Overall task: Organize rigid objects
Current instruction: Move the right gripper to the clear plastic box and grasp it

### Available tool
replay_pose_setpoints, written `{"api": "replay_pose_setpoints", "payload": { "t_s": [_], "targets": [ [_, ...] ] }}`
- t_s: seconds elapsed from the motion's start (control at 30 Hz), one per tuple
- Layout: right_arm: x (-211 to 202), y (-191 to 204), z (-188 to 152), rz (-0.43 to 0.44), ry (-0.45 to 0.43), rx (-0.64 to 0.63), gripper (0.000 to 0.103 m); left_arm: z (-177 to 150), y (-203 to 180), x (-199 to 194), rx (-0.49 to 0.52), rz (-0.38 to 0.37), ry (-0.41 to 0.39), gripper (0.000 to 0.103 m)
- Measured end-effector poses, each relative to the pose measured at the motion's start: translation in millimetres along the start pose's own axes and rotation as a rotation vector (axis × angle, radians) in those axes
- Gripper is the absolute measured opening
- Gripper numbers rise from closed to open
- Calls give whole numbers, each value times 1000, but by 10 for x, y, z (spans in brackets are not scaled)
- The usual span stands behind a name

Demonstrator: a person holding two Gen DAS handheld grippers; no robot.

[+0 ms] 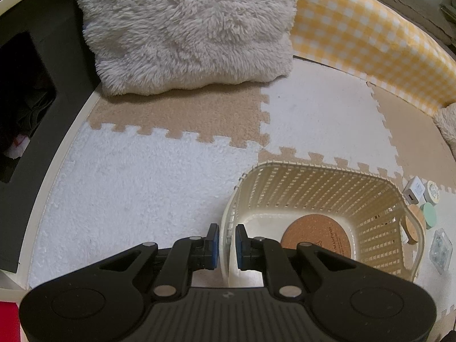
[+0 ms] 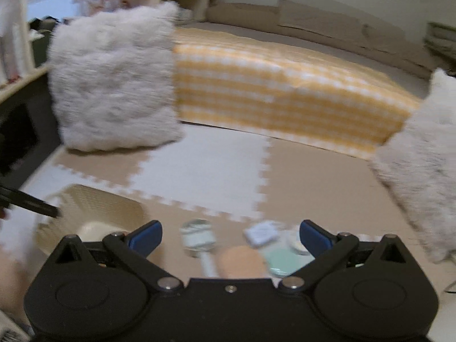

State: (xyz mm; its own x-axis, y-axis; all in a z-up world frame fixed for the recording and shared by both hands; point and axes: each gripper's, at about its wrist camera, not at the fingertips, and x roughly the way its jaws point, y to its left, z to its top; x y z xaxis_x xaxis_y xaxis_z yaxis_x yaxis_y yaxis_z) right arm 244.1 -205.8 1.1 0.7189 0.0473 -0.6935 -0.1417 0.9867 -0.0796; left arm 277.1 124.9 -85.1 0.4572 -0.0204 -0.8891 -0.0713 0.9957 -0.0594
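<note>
My left gripper (image 1: 227, 246) is shut on the left rim of a cream lattice basket (image 1: 319, 182) standing on the floor mat. A round cork coaster (image 1: 316, 238) lies inside the basket. Right of the basket lie a white charger cube (image 1: 413, 190), a mint round lid (image 1: 429, 215), a small round tin (image 1: 433, 191) and a clear plastic case (image 1: 441, 249). My right gripper (image 2: 229, 236) is open and empty above these items: a clear jar (image 2: 198, 236), a white cube (image 2: 260, 233), a wooden disc (image 2: 242, 260) and a mint lid (image 2: 285, 259). The right wrist view is blurred.
A fluffy grey cushion (image 1: 185, 28) leans at the back left beside a yellow checked mattress (image 1: 370, 37). A second fluffy cushion (image 2: 421, 156) stands at the right. A dark cabinet (image 1: 31, 85) borders the mat on the left. The floor is tan and white puzzle mat (image 1: 142, 176).
</note>
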Motion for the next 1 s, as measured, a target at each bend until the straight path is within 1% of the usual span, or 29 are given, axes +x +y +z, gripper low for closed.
{"api": "replay_pose_setpoints", "payload": {
  "t_s": [0.1, 0.23, 0.37, 0.47, 0.57, 0.73, 0.87, 1.0],
  "targets": [
    [76, -264, -56, -66, 17, 31, 103, 0, -4, 4, 4, 4, 1, 13],
    [173, -624, -151, -136, 44, 111, 103, 3, -10, 6, 8, 7, 3, 13],
    [350, -864, -292, -248, 83, 167, 103, 4, -11, 4, 8, 7, 4, 13],
    [494, -1014, -401, -273, 138, 231, 103, 6, -13, 6, 12, 9, 4, 13],
    [593, -1113, -458, -250, 180, 323, 103, 5, -16, 10, 13, 10, 5, 13],
    [764, -1229, -594, -192, 261, 516, 103, 8, -14, 9, 14, 11, 5, 13],
    [906, -1241, -728, -100, 340, 626, 103, 8, -17, 10, 16, 14, 5, 13],
    [994, -1242, -776, -19, 371, 710, 103, 11, -18, 12, 20, 17, 8, 13]
  ]
}}
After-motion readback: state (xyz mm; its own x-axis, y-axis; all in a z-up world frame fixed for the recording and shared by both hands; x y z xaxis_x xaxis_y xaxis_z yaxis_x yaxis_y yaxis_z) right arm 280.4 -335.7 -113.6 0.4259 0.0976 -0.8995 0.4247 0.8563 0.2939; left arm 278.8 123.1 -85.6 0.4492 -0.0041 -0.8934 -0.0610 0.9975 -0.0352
